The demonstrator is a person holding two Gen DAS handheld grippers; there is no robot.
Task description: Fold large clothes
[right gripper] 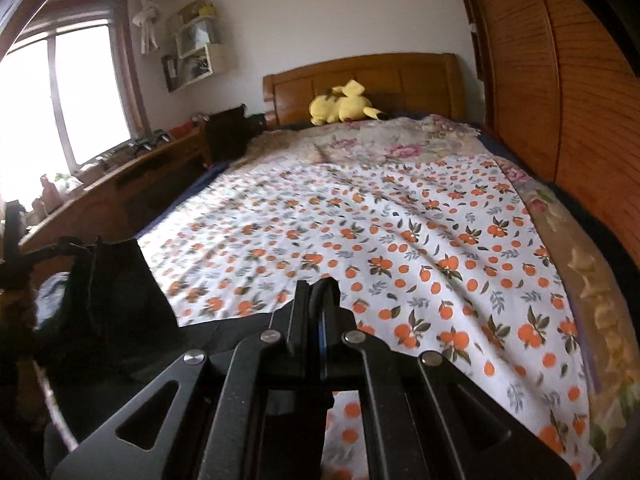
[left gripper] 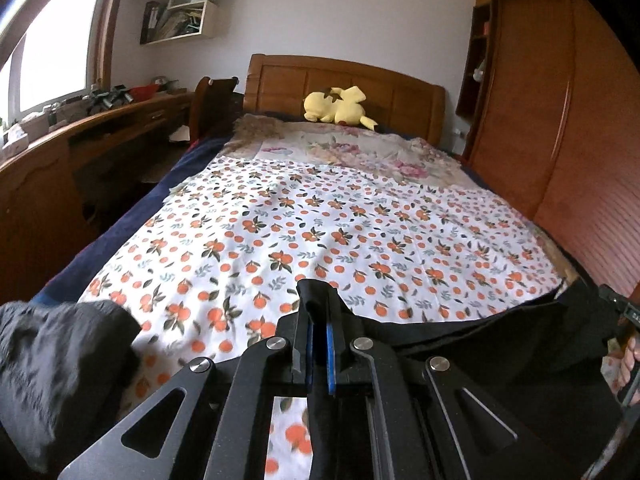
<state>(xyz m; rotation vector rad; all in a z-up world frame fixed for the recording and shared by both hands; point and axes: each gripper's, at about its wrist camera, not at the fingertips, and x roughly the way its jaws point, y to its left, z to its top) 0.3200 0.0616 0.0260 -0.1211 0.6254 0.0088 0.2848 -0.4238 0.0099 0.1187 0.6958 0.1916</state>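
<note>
left gripper: the black two-finger left gripper (left gripper: 318, 308) has its blue-padded fingers pinched tight on a fold of the big black fabric garment (left gripper: 480, 332), right at the near edge of the bed

right gripper: the black right gripper (right gripper: 318, 296) is doing the same, clamped together on another bit of that black garment (right gripper: 224, 332); a dark strip of cloth pokes up between its tips

garment: it hangs in a dark band between the two grippers, along the near end of the bed, with a loose bunched lump flopping out at the near left of each view

hand: fingers of the person's hand (left gripper: 630, 364) peek in at the near right edge of the left wrist view, blurry

sheet: white sheet printed with oranges and leaves (left gripper: 320, 216) covers the near and middle part of the bed, a bit wrinkled

blanket: faded floral blanket (left gripper: 360, 148) sits past it, farther up

plush: yellow plush toy (left gripper: 336, 106) lies at the far end, against the wooden headboard (left gripper: 400, 84)

desk: long wooden desk (left gripper: 100, 128) runs down the left side under the bright window (right gripper: 80, 92), with cluttered stuff on top

wardrobe: wooden wardrobe (right gripper: 560, 80) runs along the right side
</note>
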